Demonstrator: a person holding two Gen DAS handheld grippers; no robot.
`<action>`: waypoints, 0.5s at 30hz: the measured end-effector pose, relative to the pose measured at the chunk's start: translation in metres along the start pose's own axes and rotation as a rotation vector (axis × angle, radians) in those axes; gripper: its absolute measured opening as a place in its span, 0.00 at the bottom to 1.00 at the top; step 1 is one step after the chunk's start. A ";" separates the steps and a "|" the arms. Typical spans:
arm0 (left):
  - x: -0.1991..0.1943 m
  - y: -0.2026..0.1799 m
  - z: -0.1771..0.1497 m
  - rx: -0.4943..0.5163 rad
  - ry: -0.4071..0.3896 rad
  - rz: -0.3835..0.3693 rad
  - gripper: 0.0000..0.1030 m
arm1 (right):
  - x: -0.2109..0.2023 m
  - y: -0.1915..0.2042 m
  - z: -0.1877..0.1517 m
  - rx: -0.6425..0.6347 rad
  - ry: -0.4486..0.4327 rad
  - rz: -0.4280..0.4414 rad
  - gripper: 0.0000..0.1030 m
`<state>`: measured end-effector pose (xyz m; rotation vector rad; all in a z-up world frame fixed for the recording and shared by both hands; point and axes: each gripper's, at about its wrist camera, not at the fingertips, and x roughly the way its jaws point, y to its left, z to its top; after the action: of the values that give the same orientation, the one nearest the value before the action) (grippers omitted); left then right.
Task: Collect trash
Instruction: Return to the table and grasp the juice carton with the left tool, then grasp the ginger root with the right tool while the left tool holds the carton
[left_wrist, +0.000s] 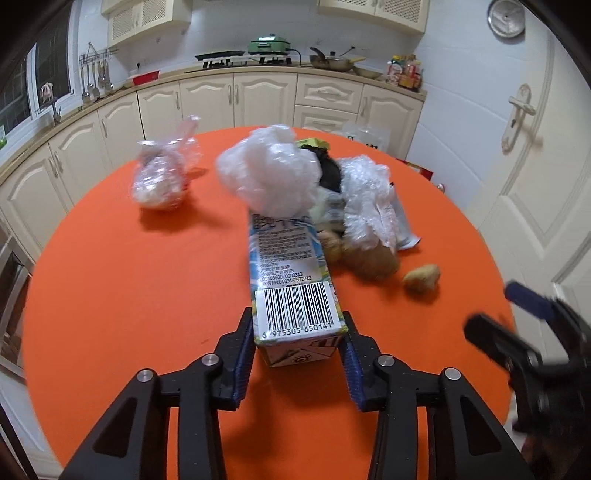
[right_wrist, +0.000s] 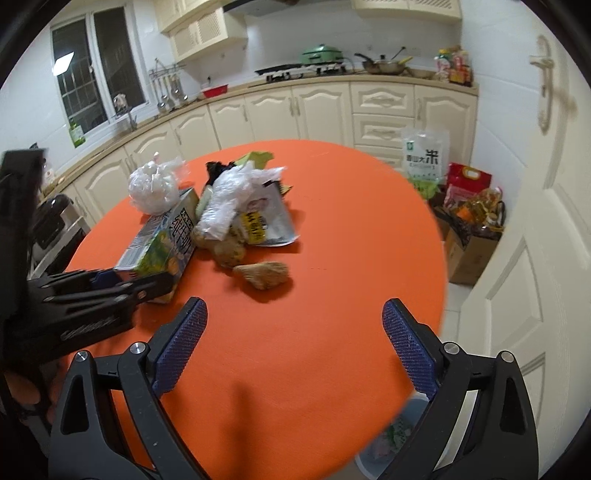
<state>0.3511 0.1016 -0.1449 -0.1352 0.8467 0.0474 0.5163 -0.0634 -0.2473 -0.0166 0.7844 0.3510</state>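
Trash lies heaped toward the far side of the round orange worktop (left_wrist: 129, 295) in the left wrist view, and the left gripper (left_wrist: 300, 325) reaches in from 6 o'clock. Its blue-padded fingers (left_wrist: 244, 354) sit narrow against both sides of a milk carton (left_wrist: 291, 280), closed on the end that carries the barcode; the carton runs away from the camera toward 12 o'clock. A crumpled white plastic bag (left_wrist: 267, 173) rests against the carton's far end, with more clear plastic wrap (left_wrist: 365, 195) and brown peelings (left_wrist: 373, 258) just beside it at 1 o'clock. One loose brown scrap (left_wrist: 421, 277) lies apart at 3 o'clock of the carton. A knotted clear bag (left_wrist: 160, 177) stands well apart at 10 o'clock. The right gripper (left_wrist: 524, 332) shows blurred at the 3 o'clock edge. From the right wrist view, the right gripper (right_wrist: 293, 321) hangs over bare orange worktop (right_wrist: 351, 221) with its fingers (right_wrist: 181, 343) spread wide and nothing between them. The left gripper (right_wrist: 140, 288) enters from 9 o'clock, clamped on the carton (right_wrist: 166, 240). The brown scrap (right_wrist: 264, 275) lies just ahead toward 12 o'clock, nearest to the open fingers, and the plastic pile (right_wrist: 232, 195) sits beyond it. A pale bin (right_wrist: 391, 439) shows below the worktop's edge at 5 o'clock.
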 end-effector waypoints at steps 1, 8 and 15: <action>-0.010 0.004 -0.008 0.001 -0.002 -0.005 0.36 | 0.004 0.003 0.001 -0.004 0.008 0.006 0.93; -0.059 0.036 -0.041 0.028 0.009 -0.039 0.36 | 0.035 0.017 0.012 -0.054 0.073 0.013 0.90; -0.089 0.055 -0.045 -0.013 -0.014 -0.153 0.35 | 0.055 0.021 0.021 -0.091 0.113 0.008 0.72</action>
<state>0.2534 0.1507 -0.1132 -0.2116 0.8200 -0.0896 0.5603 -0.0239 -0.2681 -0.1193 0.8804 0.3960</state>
